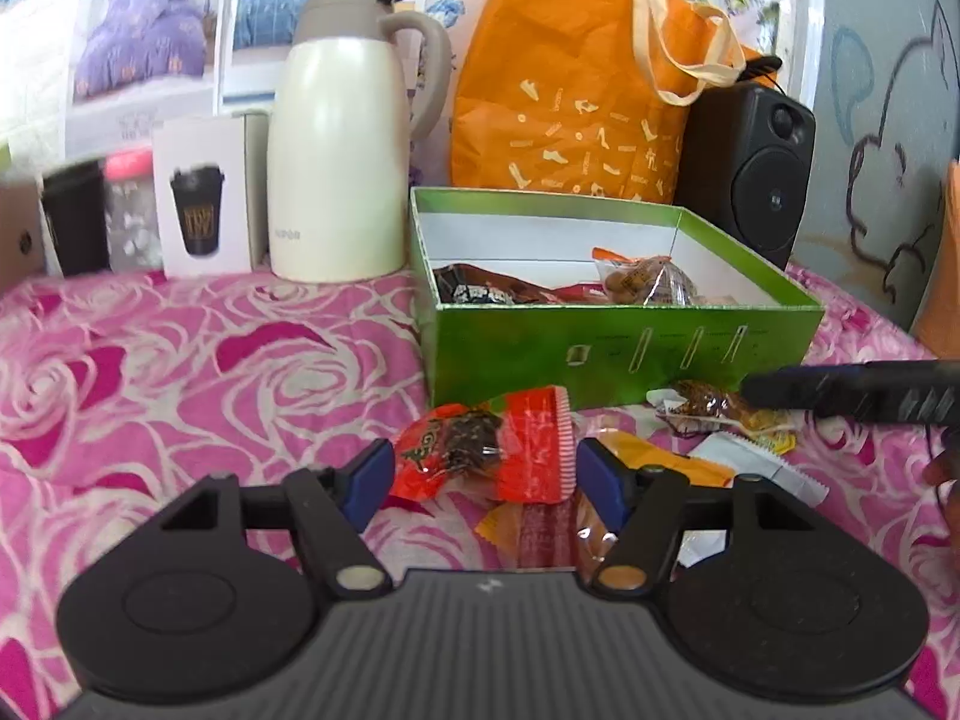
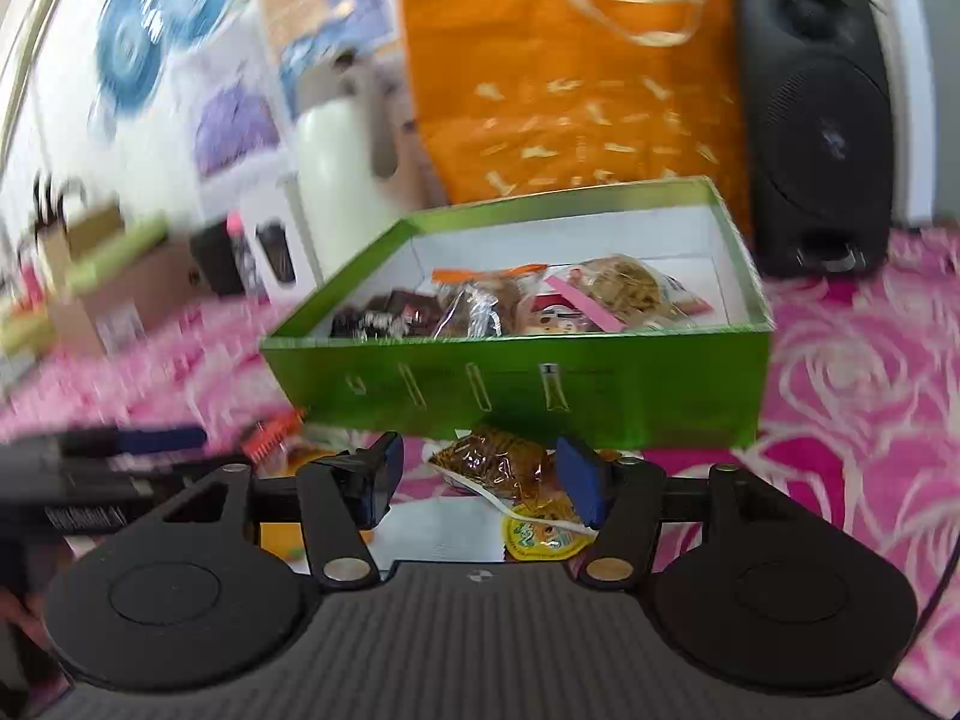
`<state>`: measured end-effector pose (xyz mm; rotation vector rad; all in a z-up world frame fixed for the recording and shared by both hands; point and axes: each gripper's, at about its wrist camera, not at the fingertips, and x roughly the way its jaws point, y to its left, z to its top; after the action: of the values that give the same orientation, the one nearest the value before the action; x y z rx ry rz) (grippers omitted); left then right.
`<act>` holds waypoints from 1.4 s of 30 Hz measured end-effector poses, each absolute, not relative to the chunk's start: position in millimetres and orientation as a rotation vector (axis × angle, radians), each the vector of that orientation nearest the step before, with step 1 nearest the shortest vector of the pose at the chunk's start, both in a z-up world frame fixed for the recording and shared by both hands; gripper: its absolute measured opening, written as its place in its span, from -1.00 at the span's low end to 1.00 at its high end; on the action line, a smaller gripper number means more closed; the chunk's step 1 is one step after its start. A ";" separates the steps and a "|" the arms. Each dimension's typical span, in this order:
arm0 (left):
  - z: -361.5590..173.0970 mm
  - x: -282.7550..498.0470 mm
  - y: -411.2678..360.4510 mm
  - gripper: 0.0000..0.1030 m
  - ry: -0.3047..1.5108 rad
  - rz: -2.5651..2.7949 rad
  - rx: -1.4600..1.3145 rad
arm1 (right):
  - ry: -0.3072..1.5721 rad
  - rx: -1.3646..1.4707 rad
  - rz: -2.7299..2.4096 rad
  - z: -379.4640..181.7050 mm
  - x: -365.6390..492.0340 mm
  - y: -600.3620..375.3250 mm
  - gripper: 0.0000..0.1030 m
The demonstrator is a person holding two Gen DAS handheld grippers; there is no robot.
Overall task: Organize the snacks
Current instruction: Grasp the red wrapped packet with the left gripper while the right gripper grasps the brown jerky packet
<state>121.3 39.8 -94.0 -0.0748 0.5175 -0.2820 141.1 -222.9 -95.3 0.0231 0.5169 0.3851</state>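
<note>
Sweeping from the left, you see a black cup (image 1: 75,216) and a clear jar with a pink lid (image 1: 129,213), both blurred, then a white carton printed with a dark tumbler (image 1: 201,201) and a glossy cream thermos jug (image 1: 336,144) with a beige handle. Next comes the green cardboard box (image 1: 624,354), shiny outside and white inside, with crinkly snack packets (image 1: 645,282) already lying in it. Behind it slumps an orange fabric tote (image 1: 576,78) with pale straps, and to its right stands a black speaker (image 1: 750,174). Your left tongs (image 1: 483,480) are released, standing roughly half open, and a red foil snack packet (image 1: 486,450) lies between the blue pads on the cloth just before the box; the right pad sits at the packet's striped edge, and you cannot tell whether it touches. More wrappers, orange (image 1: 654,459) and white (image 1: 744,462), lie just right of it. Your right tongs (image 2: 480,483) are spread wide, nothing clenched; a clear packet of brown snacks (image 2: 498,468) lies between the pads beside the box's front wall, and its far end seems to brush the right pad. Under everything runs a pink cloth with white rose swirls (image 1: 180,372). Bedding posters (image 1: 144,42) cover the wall at the back, and a painted cartoon outline (image 1: 888,168) marks the wall at far right.
</note>
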 end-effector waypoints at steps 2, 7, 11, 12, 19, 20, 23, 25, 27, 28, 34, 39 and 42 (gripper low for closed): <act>-95.7 127.5 45.7 0.32 0.534 -0.303 -0.136 | 0.533 -0.074 0.397 -99.6 147.4 -211.0 0.85; -98.9 139.8 51.4 0.49 0.575 -0.295 -0.211 | 0.556 -0.157 0.392 -107.4 159.0 -199.3 0.93; -101.2 152.8 48.9 0.61 0.612 -0.267 -0.222 | 0.569 -0.217 0.369 -110.7 164.7 -191.7 1.00; -101.6 155.8 47.6 0.61 0.616 -0.261 -0.209 | 0.569 -0.232 0.361 -111.6 165.8 -189.6 1.00; -102.1 154.7 50.5 0.30 0.615 -0.294 -0.223 | 0.588 -0.256 0.357 -112.4 169.2 -188.5 0.66; -100.9 152.0 49.6 0.25 0.606 -0.287 -0.215 | 0.589 -0.261 0.360 -111.5 167.7 -188.1 0.59; -99.9 145.5 47.2 0.16 0.589 -0.280 -0.198 | 0.582 -0.265 0.368 -108.9 161.0 -185.7 0.54; -99.1 141.5 48.3 0.11 0.573 -0.283 -0.200 | 0.570 -0.246 0.379 -106.1 155.4 -185.0 0.54; -97.7 137.6 52.2 0.08 0.560 -0.275 -0.211 | 0.544 -0.227 0.394 -102.3 148.4 -184.4 0.53; -96.7 135.1 55.6 0.08 0.548 -0.268 -0.230 | 0.529 -0.219 0.402 -100.0 144.4 -184.1 0.53; -86.5 121.8 69.6 -0.07 0.499 -0.266 -0.290 | 0.457 -0.179 0.436 -82.8 124.3 -183.1 0.53; -87.5 114.9 72.7 -0.07 0.501 -0.260 -0.289 | 0.445 -0.141 0.455 -76.8 112.0 -184.5 0.53; -87.7 109.9 72.7 -0.07 0.500 -0.250 -0.279 | 0.444 -0.131 0.461 -76.2 103.4 -184.3 0.53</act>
<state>109.9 72.7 -87.7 -0.2788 0.4995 -0.2505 103.4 -184.3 -76.2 -0.1311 0.4437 0.4606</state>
